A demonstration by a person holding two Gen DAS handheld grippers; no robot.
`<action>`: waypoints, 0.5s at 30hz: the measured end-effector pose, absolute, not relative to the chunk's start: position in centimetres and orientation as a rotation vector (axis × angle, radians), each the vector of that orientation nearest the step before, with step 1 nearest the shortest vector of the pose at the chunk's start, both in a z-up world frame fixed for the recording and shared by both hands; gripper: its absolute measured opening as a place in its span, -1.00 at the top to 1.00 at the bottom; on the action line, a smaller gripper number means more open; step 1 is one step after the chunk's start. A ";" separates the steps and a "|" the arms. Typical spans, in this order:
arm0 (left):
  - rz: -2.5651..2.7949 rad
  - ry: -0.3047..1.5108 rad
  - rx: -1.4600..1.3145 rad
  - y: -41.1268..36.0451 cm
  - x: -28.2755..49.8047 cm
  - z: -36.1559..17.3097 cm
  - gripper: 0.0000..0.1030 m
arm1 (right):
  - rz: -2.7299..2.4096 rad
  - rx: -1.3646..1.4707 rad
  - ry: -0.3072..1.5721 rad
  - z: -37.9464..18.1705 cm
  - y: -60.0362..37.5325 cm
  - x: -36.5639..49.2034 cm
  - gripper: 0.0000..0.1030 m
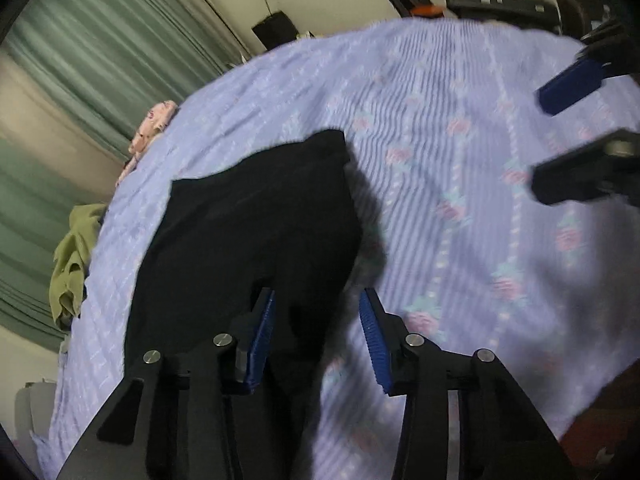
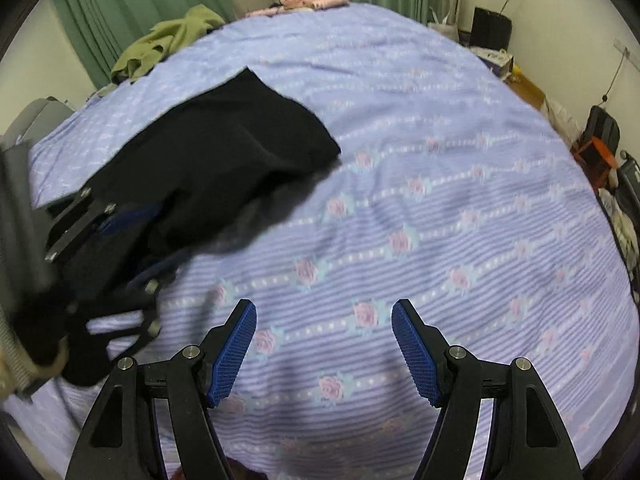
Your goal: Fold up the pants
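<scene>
Dim indoor light, soft shadows on bedspread (image 1: 460, 160), motion blur throughout, heavy fisheye warp w/ dark corners.

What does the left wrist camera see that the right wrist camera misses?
Only the left wrist view shows the left gripper head-on, its fingers apart with the black pants between them. Only the right wrist view shows the grey sleeve and the orange stool. Both show the pants, the purple floral bedspread, the olive garment, the green curtain and the right gripper, open over bare bedspread.

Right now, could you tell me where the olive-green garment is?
The olive-green garment lies crumpled at the bed's far left edge in the right wrist view, against the green curtain, beyond the black pants.
</scene>
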State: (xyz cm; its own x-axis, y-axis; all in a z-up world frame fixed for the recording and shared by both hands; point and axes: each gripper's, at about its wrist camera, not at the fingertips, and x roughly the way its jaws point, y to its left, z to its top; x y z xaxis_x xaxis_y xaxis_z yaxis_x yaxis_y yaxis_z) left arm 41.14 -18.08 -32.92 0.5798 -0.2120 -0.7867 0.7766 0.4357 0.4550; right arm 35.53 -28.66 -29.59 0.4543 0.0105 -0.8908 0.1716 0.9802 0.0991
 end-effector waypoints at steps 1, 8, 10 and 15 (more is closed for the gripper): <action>-0.684 0.729 0.929 -18.2 41.8 -33.5 0.32 | -0.093 0.187 1.103 -30.0 -28.6 35.6 -0.38; -0.748 0.919 0.619 -15.5 48.1 -31.1 0.87 | -0.011 0.218 1.073 -30.5 -28.0 37.3 -0.38; -0.765 0.982 0.469 -13.6 50.6 -29.7 0.88 | 0.032 0.239 1.045 -30.1 -27.7 38.1 -0.38; -0.771 1.088 0.248 -9.5 56.5 -28.8 0.88 | 0.185 0.299 0.973 -29.2 -26.3 41.4 -0.38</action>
